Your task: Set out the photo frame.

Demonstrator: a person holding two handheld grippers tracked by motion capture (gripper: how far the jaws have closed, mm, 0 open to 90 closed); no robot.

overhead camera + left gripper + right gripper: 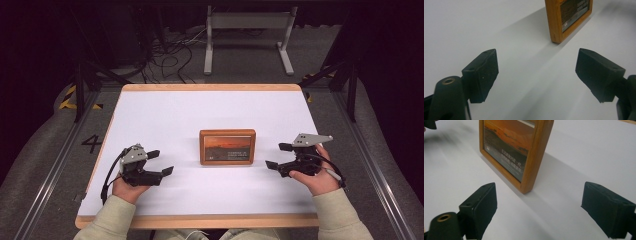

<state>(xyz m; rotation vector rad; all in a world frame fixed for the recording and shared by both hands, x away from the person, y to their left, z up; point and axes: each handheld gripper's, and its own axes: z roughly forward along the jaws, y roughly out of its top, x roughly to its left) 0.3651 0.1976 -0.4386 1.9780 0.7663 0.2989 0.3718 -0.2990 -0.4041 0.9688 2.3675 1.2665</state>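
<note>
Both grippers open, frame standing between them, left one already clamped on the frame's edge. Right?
Not clamped. The left gripper is open and short of the frame; the left gripper view shows bare table between its jaws. The rest holds: right gripper open, frame standing between them.

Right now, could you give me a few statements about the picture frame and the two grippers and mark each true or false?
1. The picture frame stands between the two grippers. True.
2. The left gripper is shut on the frame. False: it is open and apart from it.
3. The right gripper is open. True.
4. The frame is black plastic. False: its border is wood.
5. The frame rests on the white table. True.
</note>
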